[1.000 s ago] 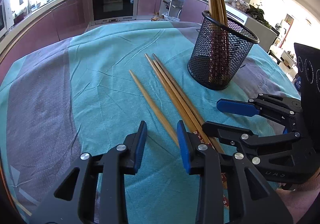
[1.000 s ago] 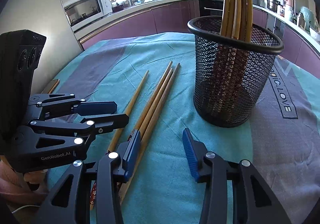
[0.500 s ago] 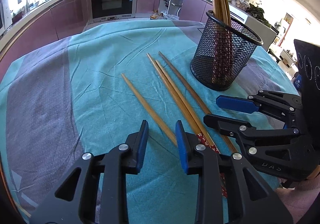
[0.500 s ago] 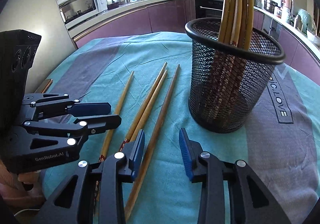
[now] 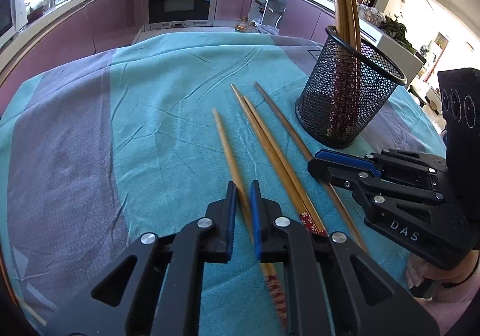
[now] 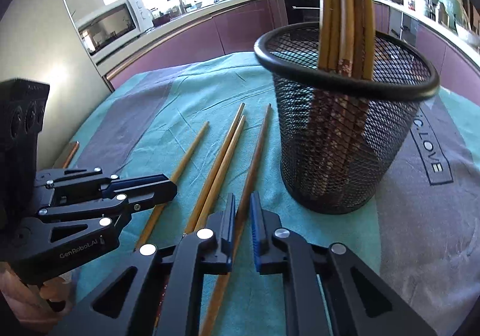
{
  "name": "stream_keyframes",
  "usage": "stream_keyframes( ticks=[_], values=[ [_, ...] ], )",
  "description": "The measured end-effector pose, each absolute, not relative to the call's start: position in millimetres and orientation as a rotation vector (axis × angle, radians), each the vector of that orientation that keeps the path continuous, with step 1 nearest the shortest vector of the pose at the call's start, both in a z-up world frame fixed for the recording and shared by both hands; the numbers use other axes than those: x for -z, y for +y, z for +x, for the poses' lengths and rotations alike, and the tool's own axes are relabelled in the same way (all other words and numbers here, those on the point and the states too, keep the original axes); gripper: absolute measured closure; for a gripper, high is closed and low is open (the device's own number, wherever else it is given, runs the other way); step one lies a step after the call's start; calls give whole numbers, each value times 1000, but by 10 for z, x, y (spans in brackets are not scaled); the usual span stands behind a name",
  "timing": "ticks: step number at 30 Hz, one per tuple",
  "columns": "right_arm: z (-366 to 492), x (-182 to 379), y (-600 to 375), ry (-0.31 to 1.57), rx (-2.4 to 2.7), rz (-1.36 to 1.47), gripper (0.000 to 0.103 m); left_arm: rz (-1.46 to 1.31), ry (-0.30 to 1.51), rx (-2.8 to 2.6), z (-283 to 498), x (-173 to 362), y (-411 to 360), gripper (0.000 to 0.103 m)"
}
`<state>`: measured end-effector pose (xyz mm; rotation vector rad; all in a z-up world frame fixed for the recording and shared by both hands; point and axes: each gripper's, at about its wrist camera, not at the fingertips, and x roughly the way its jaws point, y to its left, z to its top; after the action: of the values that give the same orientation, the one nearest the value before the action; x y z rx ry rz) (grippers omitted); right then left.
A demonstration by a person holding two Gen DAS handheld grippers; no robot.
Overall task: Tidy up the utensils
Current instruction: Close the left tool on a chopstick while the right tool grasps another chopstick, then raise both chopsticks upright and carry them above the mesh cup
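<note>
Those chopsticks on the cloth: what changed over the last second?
Both grippers closed: the left gripper on the leftmost chopstick, the right gripper on the rightmost chopstick, which slid away from the middle pair. The mesh cup stayed standing, chopsticks inside.

— Where on the tablecloth (image 5: 144,114)?
— Four chopsticks (image 5: 264,138) lying side by side mid-cloth; mesh holder (image 5: 345,102) just right of them, toward the far right edge.
— In the holder?
— More chopsticks (image 6: 345,6), standing upright.
</note>
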<state>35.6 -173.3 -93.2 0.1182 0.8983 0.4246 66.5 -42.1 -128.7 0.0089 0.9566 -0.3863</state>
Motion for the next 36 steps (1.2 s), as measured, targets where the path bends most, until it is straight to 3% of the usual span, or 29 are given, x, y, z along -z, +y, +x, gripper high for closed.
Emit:
stream_keyframes(
  ticks=[17,31,36],
  values=[
    [187,867,-1687,901,-530,110,97,15,949,436,521,1249,-469,96],
    [336,920,-1585,924,-527,74,94,43,980,457,617,1332,-507,91],
    [278,819,-1634,882,-538,72,97,35,963,446,619,1278,-503,95]
  ],
)
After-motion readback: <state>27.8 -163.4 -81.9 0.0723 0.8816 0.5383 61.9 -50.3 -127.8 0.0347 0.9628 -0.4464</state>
